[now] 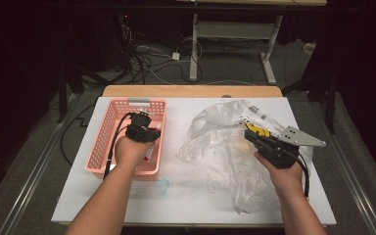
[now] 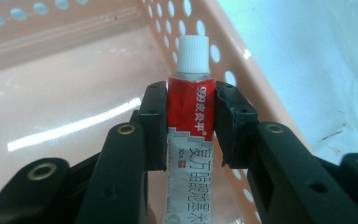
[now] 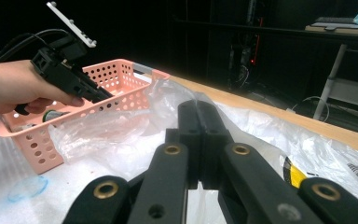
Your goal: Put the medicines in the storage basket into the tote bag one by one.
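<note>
White sheeting covers the table (image 1: 196, 196), which carries everything else, and the pink basket (image 1: 108, 142) serves as the landmark. Spread out to the right of the basket, with its near fold lying just beside the basket's right wall, is a crumpled clear plastic bag (image 1: 225, 147) with a yellow mark and a printed label showing through it. Over the basket's right half hangs the left gripper (image 1: 149, 133), held in the person's left hand (image 1: 129, 149), with its black cable running down along the basket's inside. Over the far part of the bag, well apart from the basket, is the right gripper (image 1: 248, 133) with its grey plate; its jaws are pressed flat together with nothing seen between them. Inside the basket, close to its perforated right wall, the left gripper's pads are clenched on a small red-and-white ointment tube (image 2: 189, 112), gripping it just under its ribbed white cap (image 2: 192, 53), which points away from the jaws above the basket's glossy floor. A faint blue smudge (image 1: 162, 186) sits on the sheeting just in front of the basket's near right corner.
</note>
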A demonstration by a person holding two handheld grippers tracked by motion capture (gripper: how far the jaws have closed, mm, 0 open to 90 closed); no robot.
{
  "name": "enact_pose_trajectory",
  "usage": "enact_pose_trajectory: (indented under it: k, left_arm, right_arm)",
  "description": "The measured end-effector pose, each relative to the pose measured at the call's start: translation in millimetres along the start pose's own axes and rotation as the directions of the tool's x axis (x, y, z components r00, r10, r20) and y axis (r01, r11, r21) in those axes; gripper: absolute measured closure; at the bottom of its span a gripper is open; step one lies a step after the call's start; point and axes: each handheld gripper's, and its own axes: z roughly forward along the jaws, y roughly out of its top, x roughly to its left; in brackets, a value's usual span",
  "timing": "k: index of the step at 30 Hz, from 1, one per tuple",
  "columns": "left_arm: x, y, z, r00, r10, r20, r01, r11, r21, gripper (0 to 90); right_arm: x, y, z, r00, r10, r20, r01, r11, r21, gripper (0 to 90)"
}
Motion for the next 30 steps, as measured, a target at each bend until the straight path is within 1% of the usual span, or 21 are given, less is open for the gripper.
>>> enact_pose_trajectory:
  k: [4,6,7,9,12,13,17,21,27,30]
  left_arm:
    - [1.0,-3.5,-6.9,1.0000,0.002,-0.002,-0.002,0.9989,-0.047,66.1]
    - [1.4,-5.0,-9.9,1.0000,0.004,0.005,-0.004,0.9979,-0.064,66.1]
    - [1.2,-5.6,-11.5,0.9999,0.011,0.002,-0.011,0.9976,-0.068,66.1]
    - [0.7,-7.2,-15.1,0.9998,0.019,0.000,-0.019,0.9957,-0.090,66.1]
    - [-1.4,-9.3,-19.4,0.9997,0.026,0.000,-0.025,0.9919,-0.125,66.1]
    - [-2.1,-9.4,-20.8,0.9996,0.029,-0.004,-0.029,0.9912,-0.129,66.1]
    - [-4.6,-10.3,-25.6,0.9993,0.038,0.004,-0.037,0.9870,-0.157,66.1]
    - [-7.2,-11.9,-28.7,0.9984,0.052,0.021,-0.047,0.9837,-0.173,66.1]
    - [-9.3,-17.1,-35.7,0.9978,0.064,0.015,-0.060,0.9747,-0.215,66.1]
    - [-9.5,-20.9,-38.0,0.9976,0.068,0.017,-0.062,0.9725,-0.224,66.1]
  right_arm:
    - [0.3,-0.8,-0.6,1.0000,-0.001,0.000,0.001,1.000,0.002,90.0]
    - [0.7,-1.5,-0.4,1.0000,-0.006,-0.002,0.006,1.000,0.004,90.0]
    - [1.3,-1.8,-0.2,1.0000,-0.008,-0.004,0.008,1.000,0.004,90.0]
    - [1.9,-2.5,0.1,0.9999,-0.012,-0.007,0.012,1.000,0.006,90.0]
    - [1.7,-2.7,0.1,0.9999,-0.004,-0.011,0.004,1.000,0.001,90.0]
    - [1.9,-2.6,-0.1,0.9999,-0.005,-0.013,0.005,1.000,0.001,90.0]
    - [1.4,-1.6,-0.7,0.9999,-0.008,-0.015,0.008,1.000,-0.007,90.0]
    - [1.3,-1.3,-1.9,0.9999,-0.007,-0.013,0.007,1.000,-0.007,90.0]
    - [1.6,-1.4,-2.4,0.9999,-0.006,-0.014,0.006,1.000,-0.011,90.0]
    - [2.2,-1.2,-2.9,0.9998,-0.008,-0.016,0.008,1.000,-0.012,90.0]
